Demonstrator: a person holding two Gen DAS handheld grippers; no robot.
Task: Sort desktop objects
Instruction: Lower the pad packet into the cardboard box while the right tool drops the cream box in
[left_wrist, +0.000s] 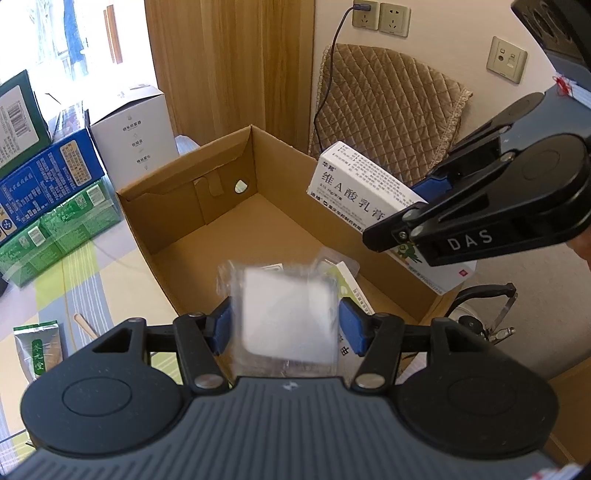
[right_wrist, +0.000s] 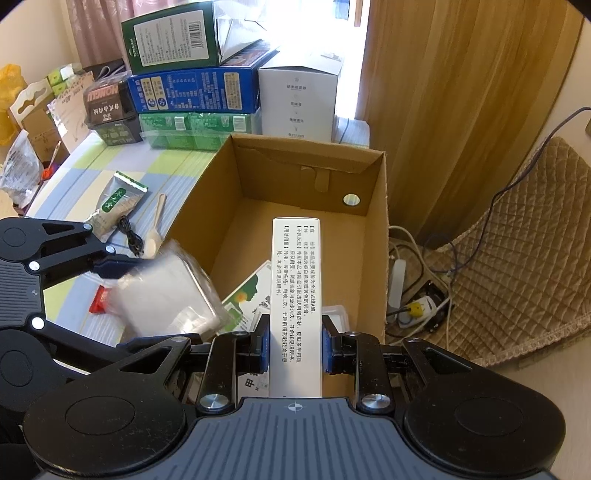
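An open cardboard box (left_wrist: 207, 206) (right_wrist: 376, 236) stands on the table. My left gripper (left_wrist: 284, 328) is shut on a clear plastic packet with a white pad (left_wrist: 288, 314) and holds it over the box's near edge; the packet also shows in the right wrist view (right_wrist: 170, 291). My right gripper (right_wrist: 295, 347) is shut on a long white medicine box (right_wrist: 295, 280) with Chinese print and holds it above the box's inside; it also shows in the left wrist view (left_wrist: 365, 192). A green and white carton (right_wrist: 247, 295) and a blister pack (right_wrist: 338, 314) lie inside.
Stacked blue, green and white boxes (right_wrist: 199, 92) stand behind the cardboard box. A green tea sachet (right_wrist: 118, 203), a black cable (right_wrist: 129, 232), a small spoon (right_wrist: 155, 225) and a red packet (right_wrist: 101, 301) lie on the checked tablecloth. A quilted chair (left_wrist: 388, 103) stands beyond the table.
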